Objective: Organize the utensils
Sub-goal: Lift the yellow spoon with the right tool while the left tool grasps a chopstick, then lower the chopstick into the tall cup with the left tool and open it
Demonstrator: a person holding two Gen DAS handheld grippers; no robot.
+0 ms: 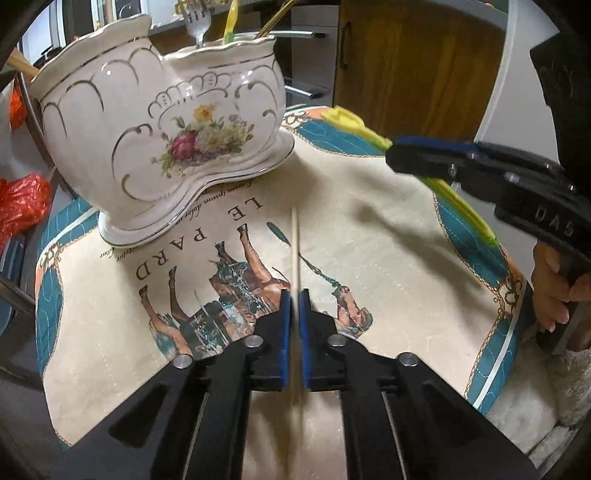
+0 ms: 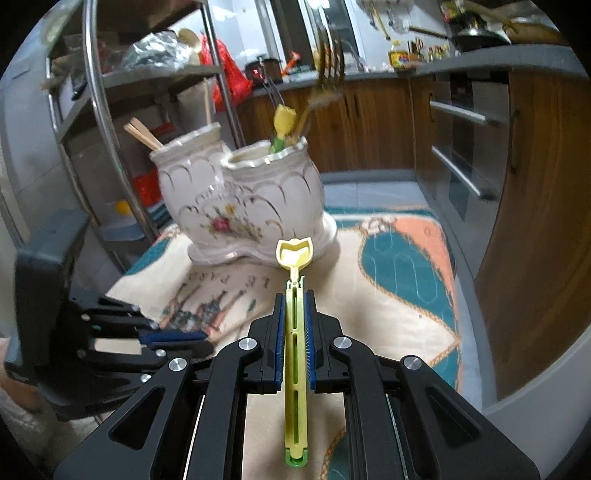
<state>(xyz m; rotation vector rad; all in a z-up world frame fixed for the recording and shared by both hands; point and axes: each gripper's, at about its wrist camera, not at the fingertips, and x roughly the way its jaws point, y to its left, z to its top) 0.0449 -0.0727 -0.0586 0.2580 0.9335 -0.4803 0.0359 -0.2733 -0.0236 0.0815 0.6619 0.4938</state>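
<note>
A white floral ceramic holder (image 1: 162,147) with two compartments stands on a printed cloth (image 1: 369,240); it also shows in the right wrist view (image 2: 243,199). Forks (image 1: 197,22) and a yellow-green utensil stand in one compartment, wooden chopsticks (image 2: 142,136) in the other. My left gripper (image 1: 294,295) is shut on a thin wooden chopstick (image 1: 294,243) pointing toward the holder. My right gripper (image 2: 294,295) is shut on a yellow-green plastic spoon (image 2: 295,332), its head (image 2: 294,253) just short of the holder's base. The right gripper (image 1: 399,155) also appears in the left wrist view.
A metal rack (image 2: 107,122) with bags and red plastic stands left of the holder. Wooden cabinets with an oven (image 2: 472,147) run behind and to the right. The cloth covers a round table with a white rim (image 2: 517,398).
</note>
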